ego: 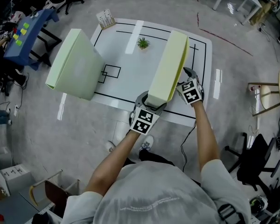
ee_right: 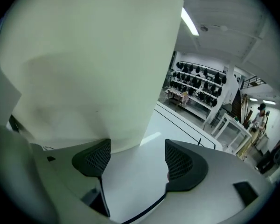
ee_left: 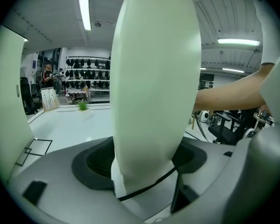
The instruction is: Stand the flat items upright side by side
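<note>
Pale green foam slab [ego: 170, 64], thick, flat-faced, rounded at edges, plain surface; stands on end in centre-right of head view, its narrow edge facing the camera, lower end at the near edge of the white table [ego: 130, 85]. Whether that end rests on the table cannot be told. Left gripper [ego: 151, 102] has its jaws clamped on the slab's lower end; in the left gripper view the slab [ee_left: 154, 78] fills the gap of the gripper [ee_left: 144, 157], pads pressed to both faces. Right gripper [ego: 187, 76] just beside the slab's right side, jaws spread and holding nothing; its own view shows the gripper [ee_right: 137, 160] over bare tabletop, slab [ee_right: 84, 64] at frame left beyond one jaw. Second green slab [ego: 74, 64] upright but tilted at the table's left edge, well apart from the first. Bare tabletop between them, marked with black lines. Small plant [ego: 143, 43] at top centre; card stand [ego: 105, 18] at the upper-left corner.
</note>
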Tool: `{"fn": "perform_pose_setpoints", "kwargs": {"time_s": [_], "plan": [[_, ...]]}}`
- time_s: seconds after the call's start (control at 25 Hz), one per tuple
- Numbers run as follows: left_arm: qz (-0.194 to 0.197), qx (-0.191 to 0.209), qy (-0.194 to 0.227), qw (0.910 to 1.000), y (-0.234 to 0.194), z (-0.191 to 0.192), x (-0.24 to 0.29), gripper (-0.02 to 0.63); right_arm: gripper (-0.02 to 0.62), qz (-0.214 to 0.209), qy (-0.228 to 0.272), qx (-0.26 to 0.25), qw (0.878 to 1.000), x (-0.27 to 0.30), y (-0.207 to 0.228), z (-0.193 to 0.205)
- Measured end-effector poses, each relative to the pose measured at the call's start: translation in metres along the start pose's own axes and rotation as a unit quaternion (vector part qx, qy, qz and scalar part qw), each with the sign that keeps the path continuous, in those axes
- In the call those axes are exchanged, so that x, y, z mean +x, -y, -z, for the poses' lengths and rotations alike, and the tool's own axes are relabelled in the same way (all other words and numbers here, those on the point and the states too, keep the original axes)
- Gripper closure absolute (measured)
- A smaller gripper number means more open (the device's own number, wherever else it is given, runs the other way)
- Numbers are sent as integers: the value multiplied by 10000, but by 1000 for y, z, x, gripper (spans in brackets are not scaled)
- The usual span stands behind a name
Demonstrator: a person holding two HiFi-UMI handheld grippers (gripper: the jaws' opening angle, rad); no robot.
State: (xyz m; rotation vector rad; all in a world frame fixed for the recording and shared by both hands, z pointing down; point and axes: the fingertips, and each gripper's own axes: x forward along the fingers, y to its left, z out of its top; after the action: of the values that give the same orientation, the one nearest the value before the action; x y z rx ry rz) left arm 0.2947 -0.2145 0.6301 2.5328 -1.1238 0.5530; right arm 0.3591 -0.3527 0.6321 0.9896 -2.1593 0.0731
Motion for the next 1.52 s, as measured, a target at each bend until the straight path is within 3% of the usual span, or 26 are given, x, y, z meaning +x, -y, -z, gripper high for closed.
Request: {"fn": "perform_pose_setpoints", "kwargs": {"time_s": [0.12, 0.28, 0.56, 0.84, 1.08, 1.2, 1.32, 1.52], "plan": [[-50, -29, -106, 9999, -3, 2, -9, 249, 209, 10, 71, 317, 9995, -5, -3, 11], [121, -301, 79, 9994, -12, 12, -34, 249, 209, 89, 199, 488, 9986, -23, -14, 25], [157, -784, 0, 9968, -16, 49, -85, 249, 209, 238, 523, 1530, 9866, -68, -51, 51], [-398, -1208, -43, 9919, -62, 89, -138, 249, 209, 520, 324, 1924, 9794, -102, -81, 77], [-1282, -1911, 443, 9722, -143, 104, -215, 249, 209, 715, 682, 2015, 9745, -133, -116, 49], [-1630, -1779, 575, 9688, -185, 102, -253, 249, 209, 731, 968, 1915, 9740, -143, -137, 20], [-1858, -1616, 751, 9663, -225, 92, -284, 249, 209, 855, 1146, 2132, 9665, -145, -149, -1], [-1825, -1137, 852, 9729, -265, 67, -311, 249, 207, 1111, 1285, 2326, 9576, -152, -168, -30]]}}
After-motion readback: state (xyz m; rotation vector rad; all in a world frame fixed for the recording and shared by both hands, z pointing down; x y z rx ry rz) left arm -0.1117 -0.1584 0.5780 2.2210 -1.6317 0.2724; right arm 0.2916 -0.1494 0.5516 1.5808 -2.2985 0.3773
